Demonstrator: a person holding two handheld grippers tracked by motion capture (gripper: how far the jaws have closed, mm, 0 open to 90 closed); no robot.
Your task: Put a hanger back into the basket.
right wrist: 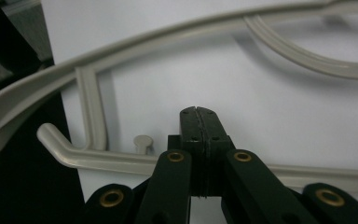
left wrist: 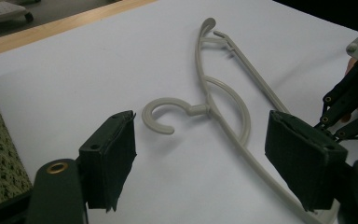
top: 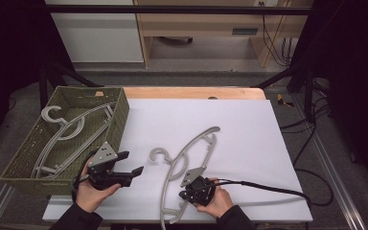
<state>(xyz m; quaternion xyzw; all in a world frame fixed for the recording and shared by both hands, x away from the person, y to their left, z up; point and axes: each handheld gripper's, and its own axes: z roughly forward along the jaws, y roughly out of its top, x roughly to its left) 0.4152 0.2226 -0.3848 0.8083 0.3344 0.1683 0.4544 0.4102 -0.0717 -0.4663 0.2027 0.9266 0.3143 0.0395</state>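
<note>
From above, the left gripper [top: 133, 163] sits over the white table sheet [top: 249, 129] with its jaws standing apart and nothing between them. Just off its tips lies the hook end of a grey plastic clothes hanger [top: 184, 158], flat on the sheet. Behind that gripper and touching distance from it stands a woven green basket [top: 120, 112] holding more grey hangers [top: 69, 132]. The right gripper [top: 191, 190] rests low at the near end of the hanger on the sheet, its nose against the lower bar, the person's hand [top: 216, 201] wrapped round its body.

In the left gripper view, the two black pads [left wrist: 112, 158] are wide apart and empty; the hanger [left wrist: 223, 107] lies ahead of them, hook curling toward the left pad, and the other gripper [left wrist: 354, 93] shows at the right edge.

In the right gripper view, the jaws of the right gripper [right wrist: 199, 112] are pressed together on the hanger's bottom bar [right wrist: 112, 161], which runs across behind them; whether the bar is actually pinched I cannot tell. The curved shoulder arm [right wrist: 121, 46] arcs above.
</note>
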